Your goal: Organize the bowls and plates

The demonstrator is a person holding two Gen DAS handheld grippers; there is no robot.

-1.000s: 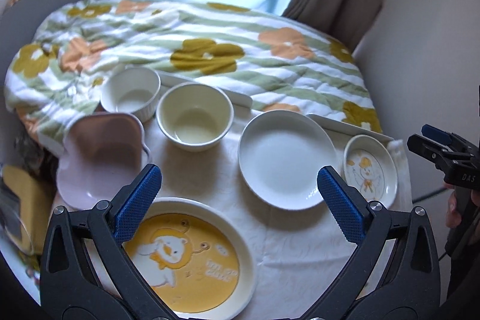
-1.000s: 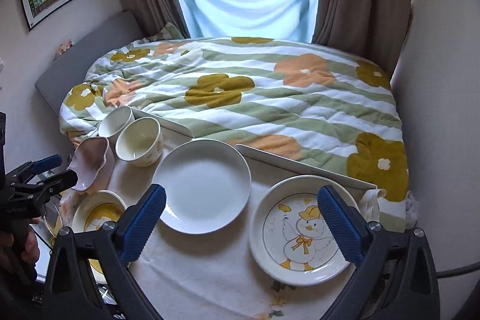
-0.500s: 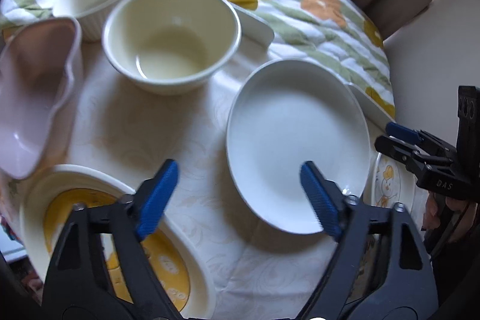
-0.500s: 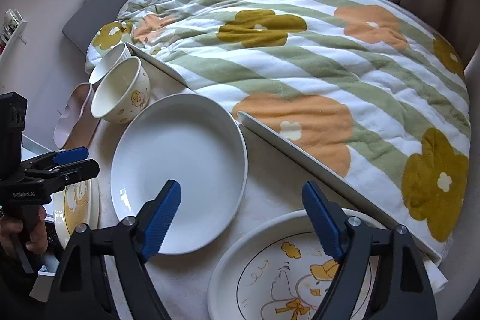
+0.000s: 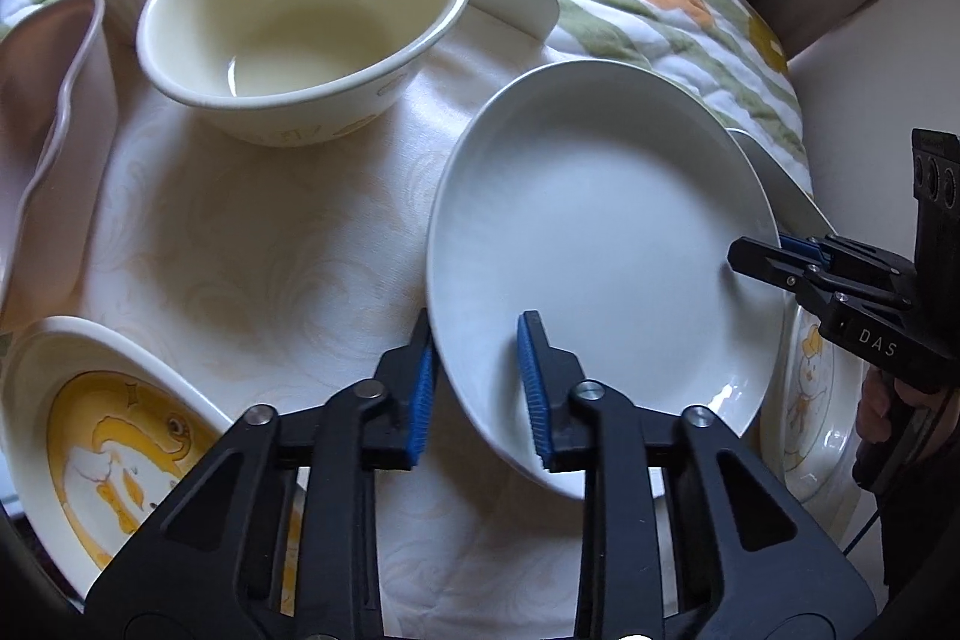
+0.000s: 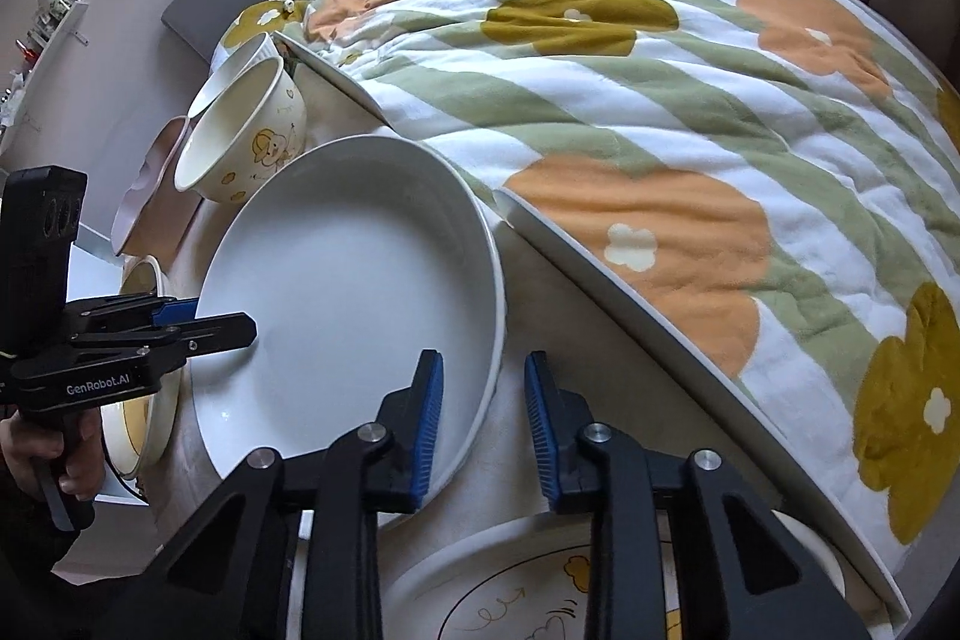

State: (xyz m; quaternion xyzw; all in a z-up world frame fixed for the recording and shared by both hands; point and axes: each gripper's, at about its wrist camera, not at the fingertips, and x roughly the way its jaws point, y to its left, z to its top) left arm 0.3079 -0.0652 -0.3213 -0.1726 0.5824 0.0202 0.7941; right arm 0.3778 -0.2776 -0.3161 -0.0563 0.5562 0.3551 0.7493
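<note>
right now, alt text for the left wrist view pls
The left tongs have just been closing and straddle the near rim of a plain white round ceramic plate, while the right tongs grip its opposite rim. Around it on the pale tablecloth sit a cream bowl, a pink dish and a yellow cartoon plate.

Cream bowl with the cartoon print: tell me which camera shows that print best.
The right wrist view. There the cream bowl shows its outer wall, with a cartoon figure and small hearts plainly visible. The left wrist view looks down into the same bowl, showing its bare inside and only a faint sliver of print near the base.
</note>
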